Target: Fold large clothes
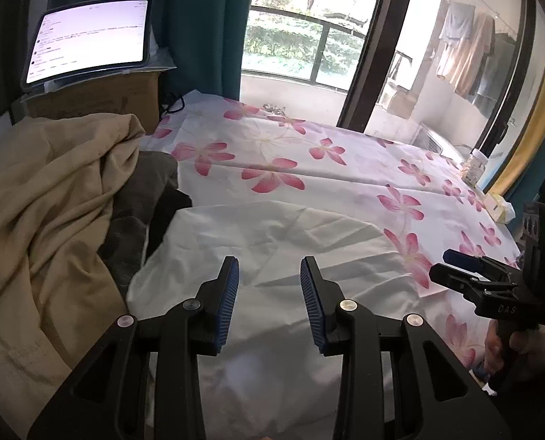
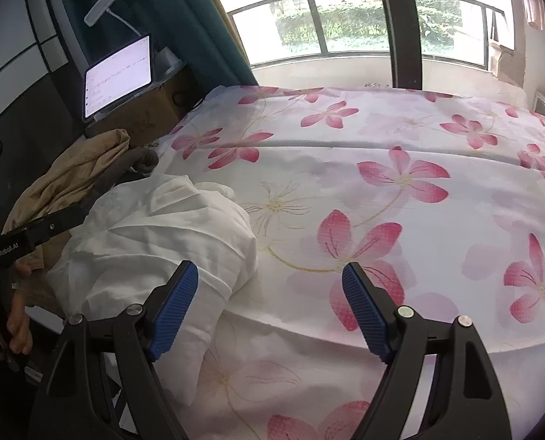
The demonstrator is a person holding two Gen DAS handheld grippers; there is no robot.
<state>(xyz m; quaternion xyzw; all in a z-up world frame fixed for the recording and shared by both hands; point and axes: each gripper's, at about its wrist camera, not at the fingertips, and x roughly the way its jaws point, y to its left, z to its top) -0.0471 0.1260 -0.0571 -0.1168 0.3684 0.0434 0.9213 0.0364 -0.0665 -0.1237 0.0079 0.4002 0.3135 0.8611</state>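
Observation:
A crumpled white garment (image 1: 272, 231) lies on the near left part of the flowered bed sheet (image 1: 309, 161). My left gripper (image 1: 269, 262) hovers just above it, jaws partly apart, and no cloth is pinched between the blue pads. In the right wrist view the same white garment (image 2: 155, 227) is bunched to the left of my right gripper (image 2: 269, 267). That gripper stands wide open over the front edge of the sheet (image 2: 382, 146) and holds nothing. In the left wrist view the right gripper (image 1: 444, 267) shows at the right edge, in a hand.
A beige garment (image 1: 41, 201) and a dark grey one (image 1: 144, 183) are heaped at the left of the bed. A lit tablet (image 1: 89, 40) rests on a cardboard box (image 1: 100, 99) behind them. A jar (image 1: 475, 167) stands at the far right by the window.

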